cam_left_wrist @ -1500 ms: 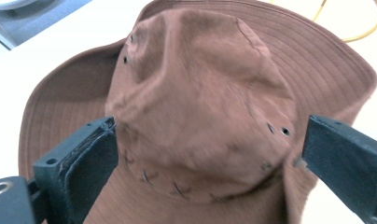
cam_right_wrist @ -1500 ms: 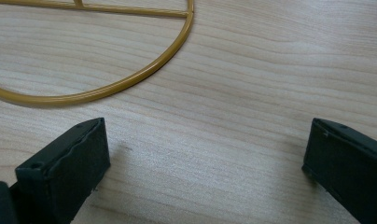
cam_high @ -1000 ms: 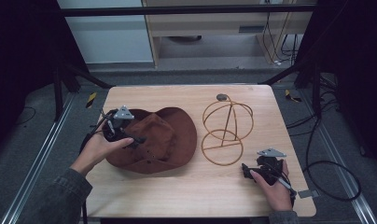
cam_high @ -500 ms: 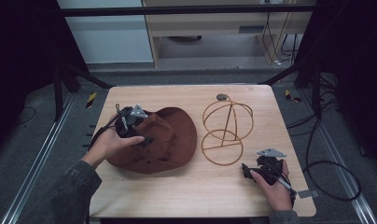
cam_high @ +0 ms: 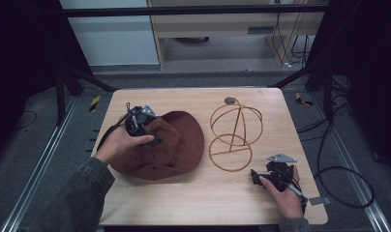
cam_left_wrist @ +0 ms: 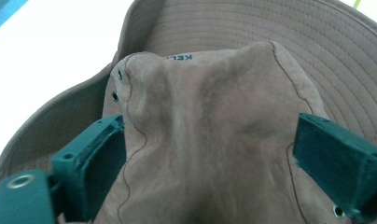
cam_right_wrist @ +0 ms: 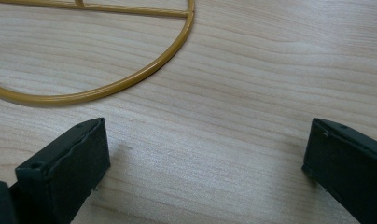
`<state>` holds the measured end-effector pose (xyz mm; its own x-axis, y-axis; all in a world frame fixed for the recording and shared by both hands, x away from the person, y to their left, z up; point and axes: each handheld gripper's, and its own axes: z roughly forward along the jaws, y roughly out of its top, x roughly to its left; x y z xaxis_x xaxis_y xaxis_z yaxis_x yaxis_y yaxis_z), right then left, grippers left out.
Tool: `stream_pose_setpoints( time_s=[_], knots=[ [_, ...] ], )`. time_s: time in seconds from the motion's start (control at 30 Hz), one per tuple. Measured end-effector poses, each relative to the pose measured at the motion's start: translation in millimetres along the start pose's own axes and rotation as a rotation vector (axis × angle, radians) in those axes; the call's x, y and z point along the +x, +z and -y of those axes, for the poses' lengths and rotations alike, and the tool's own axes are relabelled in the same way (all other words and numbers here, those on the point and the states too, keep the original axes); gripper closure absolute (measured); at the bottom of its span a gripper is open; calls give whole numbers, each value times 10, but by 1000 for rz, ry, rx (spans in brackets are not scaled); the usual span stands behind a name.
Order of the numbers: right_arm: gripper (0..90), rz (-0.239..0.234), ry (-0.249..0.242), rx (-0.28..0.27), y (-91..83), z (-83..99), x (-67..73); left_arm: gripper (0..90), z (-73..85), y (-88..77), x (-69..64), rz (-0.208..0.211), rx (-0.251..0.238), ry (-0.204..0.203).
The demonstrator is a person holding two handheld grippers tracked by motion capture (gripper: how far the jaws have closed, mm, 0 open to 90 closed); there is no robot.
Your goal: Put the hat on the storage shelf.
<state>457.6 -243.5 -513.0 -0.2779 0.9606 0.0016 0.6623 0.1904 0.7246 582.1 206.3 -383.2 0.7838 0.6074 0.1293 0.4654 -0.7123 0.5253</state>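
A brown suede brimmed hat (cam_high: 181, 145) lies crown-up on the left half of the wooden table (cam_high: 193, 203). My left gripper (cam_high: 157, 141) reaches over it from the left. In the left gripper view the hat's crown (cam_left_wrist: 200, 93) fills the gap of that gripper (cam_left_wrist: 210, 126); the jaws have just been closing and their pads stand at the crown's two sides, with no squeeze that I can see. To the right stands a gold wire hat stand (cam_high: 230, 100). My right gripper (cam_high: 255, 178) rests open on the table near the stand's base ring (cam_right_wrist: 84, 96), nothing between its jaws (cam_right_wrist: 205, 135).
Bare wood (cam_right_wrist: 247, 70) lies in front of the right gripper. Dark frame posts, cables and a shelf unit stand beyond the table's far edge, and cables trail on the floor at the right.
The left hand has carried its gripper to the right across the hat's brim onto the crown. The right hand and the wire stand have kept still.
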Motion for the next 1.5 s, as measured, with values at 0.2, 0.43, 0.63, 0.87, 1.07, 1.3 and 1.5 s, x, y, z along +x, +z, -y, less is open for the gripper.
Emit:
stream_pose_setpoints(
  time_s=[0.2,0.43,0.63,0.87,1.07,1.3,1.5],
  knots=[
    [4,0,-1,0,0,0,-1,146,-9,78,-8,-3,13,2],
    [4,0,-1,-1,0,0,-1,209,-14,159,-10,-3,53,10],
    [4,-1,-2,0,0,1,-2,307,-10,203,1,11,67,-3],
    [4,-1,-1,0,0,1,-1,532,-14,205,12,9,78,-20],
    [4,-2,-3,0,-1,1,-3,780,-9,203,18,22,82,-7],
    [4,-3,-4,-1,-1,2,-4,875,-12,141,32,23,83,-12],
    [4,-3,-4,-1,-1,2,-4,880,-30,-26,-8,10,49,5]
  ],
)
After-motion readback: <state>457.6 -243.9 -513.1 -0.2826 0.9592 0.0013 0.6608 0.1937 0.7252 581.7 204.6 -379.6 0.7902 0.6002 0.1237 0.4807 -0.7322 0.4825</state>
